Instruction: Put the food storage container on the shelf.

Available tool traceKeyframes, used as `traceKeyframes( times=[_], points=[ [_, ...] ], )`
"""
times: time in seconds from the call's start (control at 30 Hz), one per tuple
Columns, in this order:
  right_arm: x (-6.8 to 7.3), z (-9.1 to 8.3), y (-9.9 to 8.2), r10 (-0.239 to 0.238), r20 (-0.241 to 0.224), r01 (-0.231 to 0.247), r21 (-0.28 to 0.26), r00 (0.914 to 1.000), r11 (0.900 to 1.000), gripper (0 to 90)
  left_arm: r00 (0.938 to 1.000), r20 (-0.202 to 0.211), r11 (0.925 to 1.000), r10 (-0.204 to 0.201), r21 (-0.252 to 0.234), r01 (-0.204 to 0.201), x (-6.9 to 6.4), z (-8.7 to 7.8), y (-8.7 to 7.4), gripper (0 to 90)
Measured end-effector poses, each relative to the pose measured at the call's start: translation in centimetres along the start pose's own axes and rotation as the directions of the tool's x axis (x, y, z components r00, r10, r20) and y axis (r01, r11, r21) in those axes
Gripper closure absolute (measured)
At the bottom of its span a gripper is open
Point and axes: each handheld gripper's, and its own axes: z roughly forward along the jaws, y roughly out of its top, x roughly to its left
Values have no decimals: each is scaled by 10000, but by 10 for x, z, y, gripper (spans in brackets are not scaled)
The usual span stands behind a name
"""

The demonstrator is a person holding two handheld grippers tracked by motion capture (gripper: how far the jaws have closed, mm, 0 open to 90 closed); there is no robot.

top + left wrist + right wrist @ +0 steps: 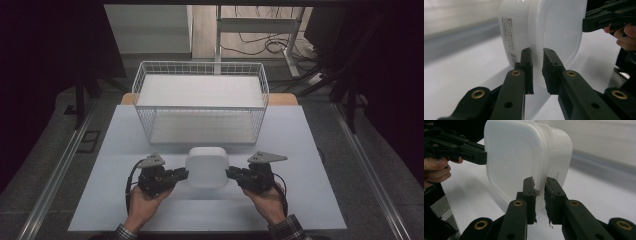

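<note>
I am gripping a translucent white, rounded-square plastic container (207, 166) whose smooth lid is looking faintly glossy, with a printed paper label (509, 37) sticking to its side wall. My left matt black plastic two-jaw gripper (537, 71) and my right matt black plastic two-jaw gripper (539, 198) are showing brass-coloured metal rivets, and the right one's pads (531, 195) are looking rough and frayed. The white coated-wire rectangular basket (145, 120) is standing on a smooth, matt pale grey tabletop (300, 150).

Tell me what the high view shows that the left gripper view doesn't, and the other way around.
High view alone: the white wire basket behind the container, both forearms, and the whole table. Left gripper view alone: the printed label on the container's side, and the left gripper with its jaws either side of the lid's rim. Both: the white plastic container with the right gripper at its opposite edge.
</note>
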Motion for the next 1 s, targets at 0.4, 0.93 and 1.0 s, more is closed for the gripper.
traceKeyframes(
  times=[0.4, 0.93, 1.0],
  points=[
    [-28, 27, 33, -4, 325, 7, -109, 9995, 9999, 778, 9992, -390, 9995, 66, -303, -78, 34, 18, 33, 794],
    [-60, 64, 56, 423, 567, -442, 323, 9975, 9985, 773, 9945, -630, 9965, -833, -101, 829, 70, 45, 48, 786],
    [-63, 67, 56, 373, 692, -401, 398, 9969, 9984, 771, 9948, -691, 9971, -754, 61, 760, 72, 49, 50, 786]
  ],
)
